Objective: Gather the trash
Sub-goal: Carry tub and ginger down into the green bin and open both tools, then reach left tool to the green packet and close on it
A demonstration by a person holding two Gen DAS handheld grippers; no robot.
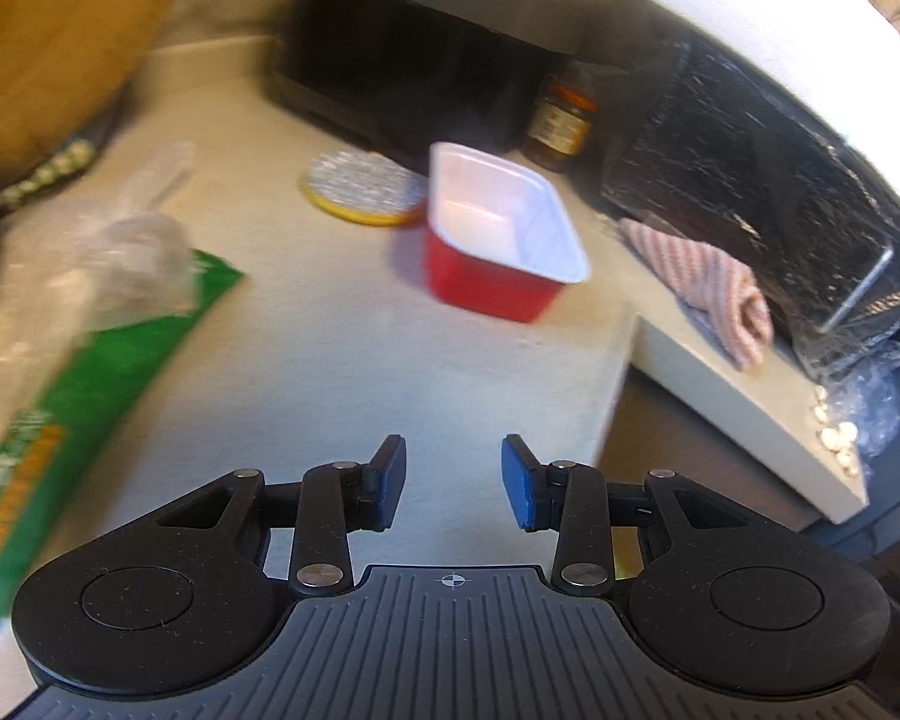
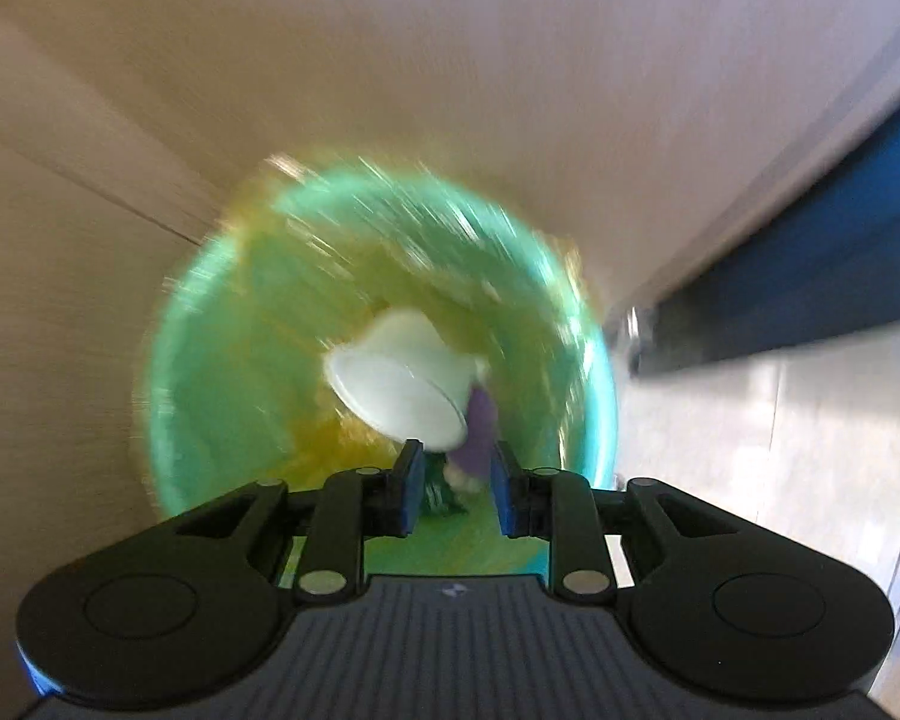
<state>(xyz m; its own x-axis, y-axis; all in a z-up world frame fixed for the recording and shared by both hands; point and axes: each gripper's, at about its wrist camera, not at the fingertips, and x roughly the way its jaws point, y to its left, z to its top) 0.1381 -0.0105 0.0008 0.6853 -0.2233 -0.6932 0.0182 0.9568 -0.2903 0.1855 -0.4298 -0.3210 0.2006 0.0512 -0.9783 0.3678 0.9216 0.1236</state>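
Observation:
In the left wrist view my left gripper (image 1: 453, 465) hangs open over the pale counter (image 1: 360, 360), nothing between its blue pads. Ahead lie an empty red tray with a white inside (image 1: 498, 228), a round foil lid with a yellow rim (image 1: 363, 186), and a green packet (image 1: 90, 372) under crumpled clear plastic (image 1: 132, 240). In the right wrist view my right gripper (image 2: 456, 468) points down into a green-lined bin (image 2: 222, 360). Its pads stand apart. A white cup (image 2: 402, 384) and a purple scrap (image 2: 480, 426) lie blurred below them, with no pad pressing on either.
A black appliance (image 1: 420, 48), a brown jar (image 1: 561, 120), a striped cloth (image 1: 708, 282) and a shiny black bag (image 1: 750, 180) crowd the counter's back and right. The counter steps down at its right edge (image 1: 618, 372). A blue panel (image 2: 810, 288) stands right of the bin.

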